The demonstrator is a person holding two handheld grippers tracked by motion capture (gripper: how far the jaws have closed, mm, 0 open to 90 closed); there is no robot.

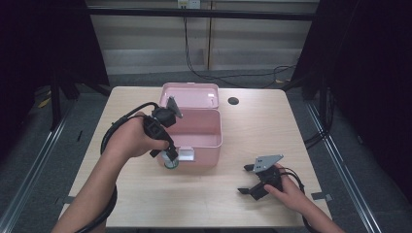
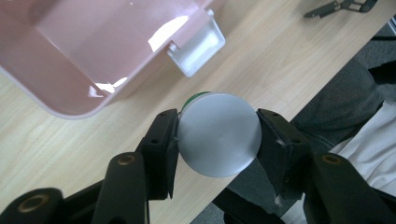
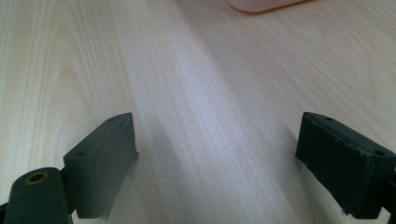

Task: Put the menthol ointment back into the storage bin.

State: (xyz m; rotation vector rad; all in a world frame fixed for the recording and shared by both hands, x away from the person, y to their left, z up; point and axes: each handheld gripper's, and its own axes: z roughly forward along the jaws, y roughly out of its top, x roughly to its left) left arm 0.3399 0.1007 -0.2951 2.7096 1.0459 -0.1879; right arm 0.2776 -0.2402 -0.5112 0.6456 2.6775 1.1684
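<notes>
My left claw grips a small round jar with a grey lid; the two black pads press on both sides of the lid. In the high view the jar is just beside the front left corner of the open pink box, close to its white latch, above the wooden table. My right claw rests on the table near the front right, well apart from the box. Its jaws stand wide open, with only bare wood between them.
</notes>
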